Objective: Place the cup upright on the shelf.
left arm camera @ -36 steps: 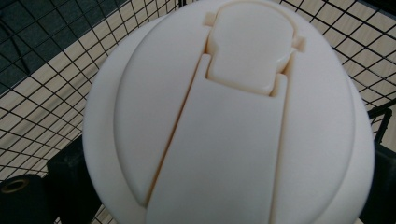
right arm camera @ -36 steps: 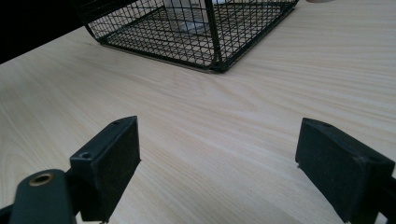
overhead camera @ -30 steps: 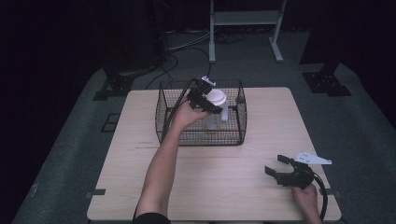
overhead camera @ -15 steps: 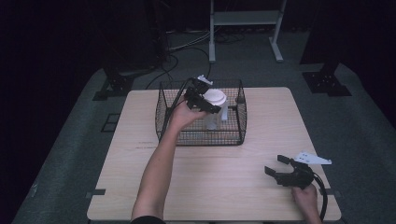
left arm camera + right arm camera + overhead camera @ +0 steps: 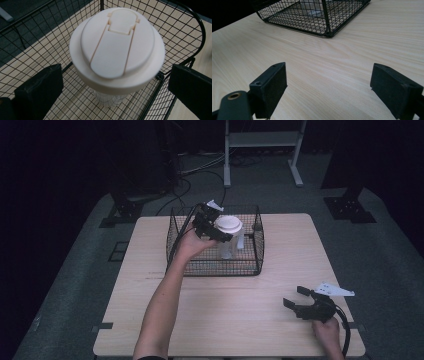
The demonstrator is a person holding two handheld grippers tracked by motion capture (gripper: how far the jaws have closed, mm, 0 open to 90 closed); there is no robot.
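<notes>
The left gripper's [image 5: 110, 82] fingers [image 5: 40, 90] stand apart on either side of a cup [image 5: 117, 57], not touching its cream lid [image 5: 228, 224] (a flip-top, seen from above). The cup stands upright inside a black wire basket [image 5: 252, 262] toward the far edge of the wooden surface [image 5: 230, 320], its clear body showing below the lid. The right gripper's [image 5: 329, 92] fingers [image 5: 270, 87] are spread wide and hold nothing, low over the surface near its near right corner, well apart from the basket.
</notes>
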